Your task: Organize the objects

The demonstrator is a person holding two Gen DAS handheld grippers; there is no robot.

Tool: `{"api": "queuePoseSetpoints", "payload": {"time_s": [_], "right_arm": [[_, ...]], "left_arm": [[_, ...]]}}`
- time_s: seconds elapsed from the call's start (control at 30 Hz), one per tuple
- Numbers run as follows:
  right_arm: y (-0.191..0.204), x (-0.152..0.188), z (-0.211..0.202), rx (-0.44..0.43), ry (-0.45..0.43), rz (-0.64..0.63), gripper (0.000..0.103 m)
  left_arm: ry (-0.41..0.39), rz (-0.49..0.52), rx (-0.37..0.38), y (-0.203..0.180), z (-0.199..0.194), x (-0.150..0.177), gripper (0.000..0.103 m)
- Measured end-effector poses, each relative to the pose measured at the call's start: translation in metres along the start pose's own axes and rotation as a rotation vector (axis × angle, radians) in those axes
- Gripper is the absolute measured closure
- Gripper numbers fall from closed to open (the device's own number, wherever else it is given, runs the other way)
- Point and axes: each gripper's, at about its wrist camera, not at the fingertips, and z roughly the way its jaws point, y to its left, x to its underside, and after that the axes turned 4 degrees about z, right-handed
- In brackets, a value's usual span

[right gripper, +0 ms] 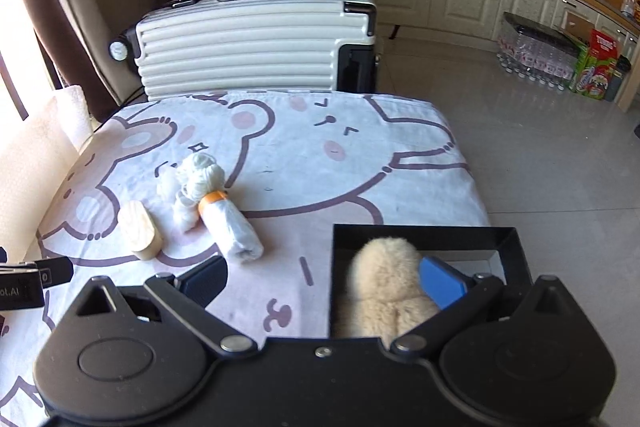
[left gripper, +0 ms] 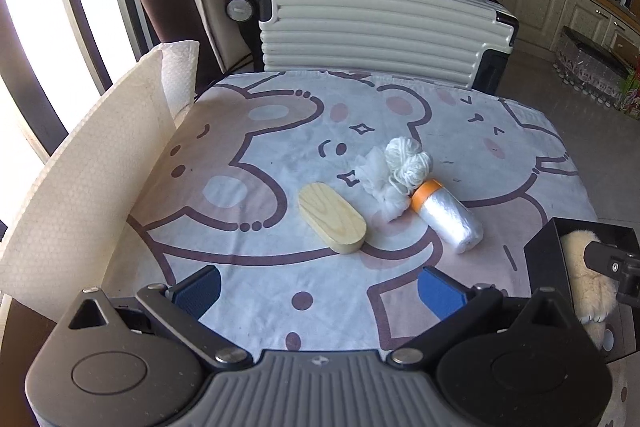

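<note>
Desk w/ bear-print cloth (left gripper: 280,155) carries the leftover bits in one cluster near the middle: wood block (left gripper: 332,217), white yarn (left gripper: 408,157), mesh puff (left gripper: 378,183) and roll of plastic bags (left gripper: 448,217) w/ orange cap, the last three touching, the block just beside them. They sit straight ahead of the left tongs (left gripper: 320,291), which are released, fingers spread wide, nothing between them, prob lined up for the next pick.

Black box (right gripper: 420,239) stands at the desk's near right corner, handy for drop-offs. Plush toy (right gripper: 384,291) already lies inside it. Right tongs (right gripper: 324,287) hang over the box rim, spread open, one blue pad (right gripper: 442,283) beside the toy; whether it touches the fur I can't tell. Looks like one item sorted, four to go

Suitcase (right gripper: 248,39) stands behind the desk, not part of the job
</note>
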Motion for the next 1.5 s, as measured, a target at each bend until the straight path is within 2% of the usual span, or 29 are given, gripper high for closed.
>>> {"api": "queuePoseSetpoints", "payload": {"time_s": [0.27,0.7,1.17,1.5], "right_arm": [[0.010,0.000,-0.003,-0.021,-0.012,-0.001,0.000],[0.017,-0.002,0.000,-0.055,-0.035,-0.033,0.000],[0.016,0.001,-0.019,-0.097,-0.146,-0.100,0.000],[0.032,-0.001,0.015,-0.120,-0.102,-0.155,0.000]], "left_arm": [[-0.016,-0.033,-0.018,0.014,-0.005,0.001,0.000],[-0.028,-0.052,-0.028,0.016,-0.002,-0.003,0.000],[-0.030,-0.046,-0.051,0.001,-0.006,-0.007,0.000],[0.012,-0.085,-0.047,0.017,0.024,-0.014,0.000]]}}
